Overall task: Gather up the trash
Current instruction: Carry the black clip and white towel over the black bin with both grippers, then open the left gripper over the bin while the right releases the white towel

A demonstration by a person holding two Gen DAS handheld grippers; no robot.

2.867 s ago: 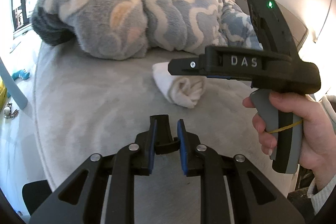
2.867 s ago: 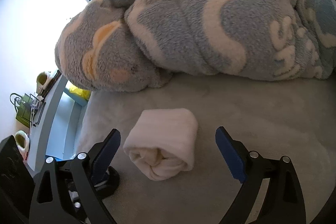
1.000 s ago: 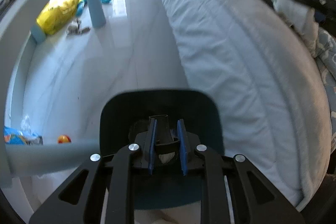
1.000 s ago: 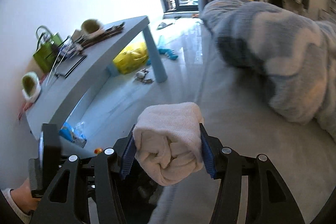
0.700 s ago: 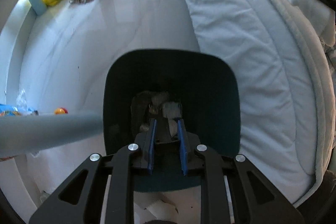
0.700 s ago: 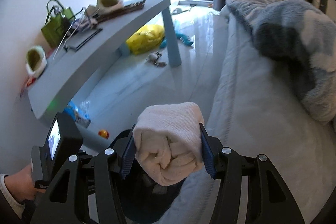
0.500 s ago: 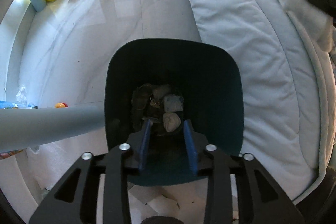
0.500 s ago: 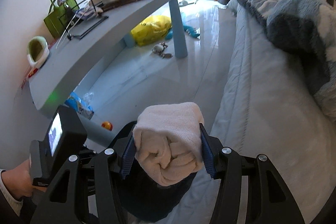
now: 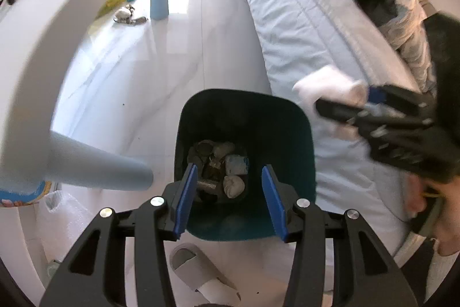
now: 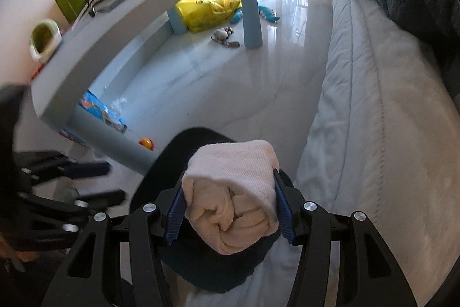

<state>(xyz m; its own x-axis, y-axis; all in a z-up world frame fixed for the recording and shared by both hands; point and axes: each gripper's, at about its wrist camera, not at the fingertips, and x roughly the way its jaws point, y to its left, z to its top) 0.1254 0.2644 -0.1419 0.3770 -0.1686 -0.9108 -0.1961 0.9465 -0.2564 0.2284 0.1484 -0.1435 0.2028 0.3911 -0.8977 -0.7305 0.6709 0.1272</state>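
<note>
Though rolled tight, cream towel (image 10: 233, 192)

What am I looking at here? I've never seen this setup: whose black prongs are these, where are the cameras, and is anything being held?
No robot here: a person carries a hand-held gripper in each hand, each with a fisheye camera looking along its two fingers. The left view looks down past the left hand-held gripper into a dark teal trash bin on the floor beside a bed; scraps of trash lie at its bottom. Its jaws have just been opening, and nothing is between them. The right view shows the right hand-held gripper clamped on a rolled white cloth, above the bin's edge. The same cloth appears at the right of the left view. A slipper lies near the bin.
</note>
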